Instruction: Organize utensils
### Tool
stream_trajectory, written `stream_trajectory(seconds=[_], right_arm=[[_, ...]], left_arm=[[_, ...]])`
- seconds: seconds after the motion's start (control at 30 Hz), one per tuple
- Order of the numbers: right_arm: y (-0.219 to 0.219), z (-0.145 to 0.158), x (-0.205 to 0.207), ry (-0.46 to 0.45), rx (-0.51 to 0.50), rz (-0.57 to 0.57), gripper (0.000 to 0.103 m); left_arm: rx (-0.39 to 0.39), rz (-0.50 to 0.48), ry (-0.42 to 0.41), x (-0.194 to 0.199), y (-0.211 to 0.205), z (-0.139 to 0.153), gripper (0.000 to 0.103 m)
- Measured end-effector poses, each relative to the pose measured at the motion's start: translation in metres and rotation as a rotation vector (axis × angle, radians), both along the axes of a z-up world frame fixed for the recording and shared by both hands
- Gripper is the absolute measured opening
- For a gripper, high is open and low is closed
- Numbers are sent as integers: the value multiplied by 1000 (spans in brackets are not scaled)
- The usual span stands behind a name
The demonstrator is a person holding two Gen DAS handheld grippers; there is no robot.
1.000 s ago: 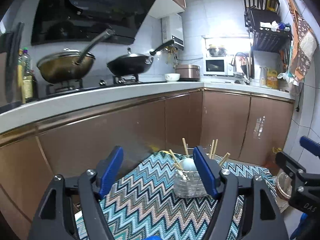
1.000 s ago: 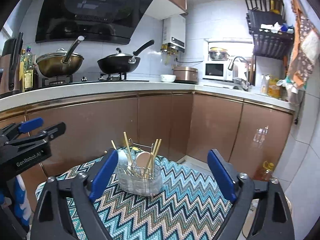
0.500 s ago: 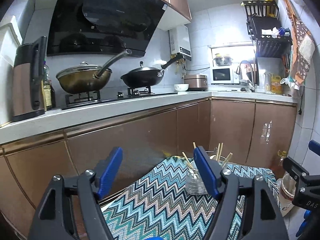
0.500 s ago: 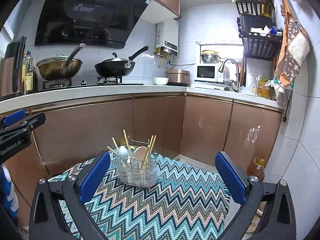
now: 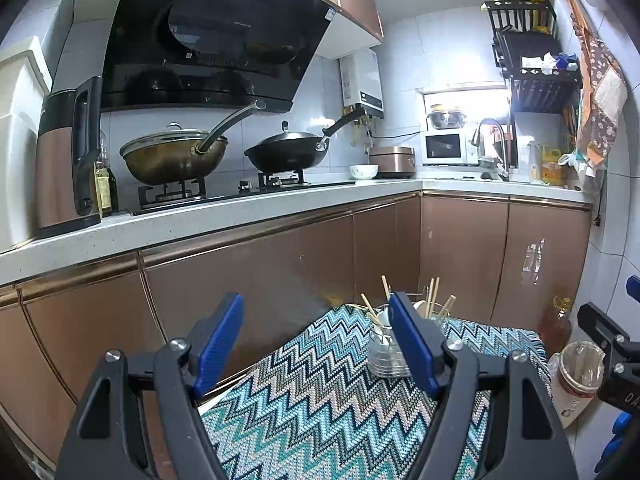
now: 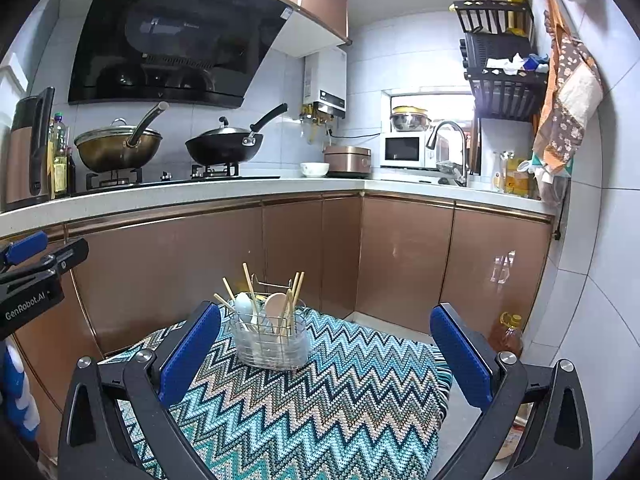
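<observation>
Grippers both wide, empty, above zigzag cloth (image 6: 320, 408).
Left gripper (image 5: 316, 344) & right gripper (image 6: 326, 352) hold nothing; clear utensil caddy (image 6: 272, 340) w/ chopsticks (image 6: 250, 284) + spoons (image 6: 276, 306) stands upright on cloth's far part, apart from both.

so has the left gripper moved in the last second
Yes. In the left wrist view the left gripper has pulled back and tilted up: the utensil holder looks smaller, and more of the range hood now shows.
</observation>
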State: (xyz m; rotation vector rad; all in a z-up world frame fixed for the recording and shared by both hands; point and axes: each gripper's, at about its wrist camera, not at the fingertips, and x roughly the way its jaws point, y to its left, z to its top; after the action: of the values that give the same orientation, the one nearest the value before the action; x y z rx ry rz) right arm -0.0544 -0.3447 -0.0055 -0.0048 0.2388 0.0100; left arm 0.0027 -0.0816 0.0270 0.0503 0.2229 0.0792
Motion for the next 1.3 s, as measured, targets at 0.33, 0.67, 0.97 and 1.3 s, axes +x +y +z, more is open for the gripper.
stream_trajectory(seconds=[0.33,0.67,0.97,1.3], right_arm=[[2,0,-6,1,-8,-8,103],[5,-2,0,13,-25,-36,103],[1,-3,3,10,-43,-64,103],[-3,-7,10,24,-39,-75,103]], left_arm=[[-11,3,4,-4,7,-5,73],[-16,31,7,1,14,-10,73],[-14,38,28,12,9,-17,73],[-12,35,39,18,6,-23,73]])
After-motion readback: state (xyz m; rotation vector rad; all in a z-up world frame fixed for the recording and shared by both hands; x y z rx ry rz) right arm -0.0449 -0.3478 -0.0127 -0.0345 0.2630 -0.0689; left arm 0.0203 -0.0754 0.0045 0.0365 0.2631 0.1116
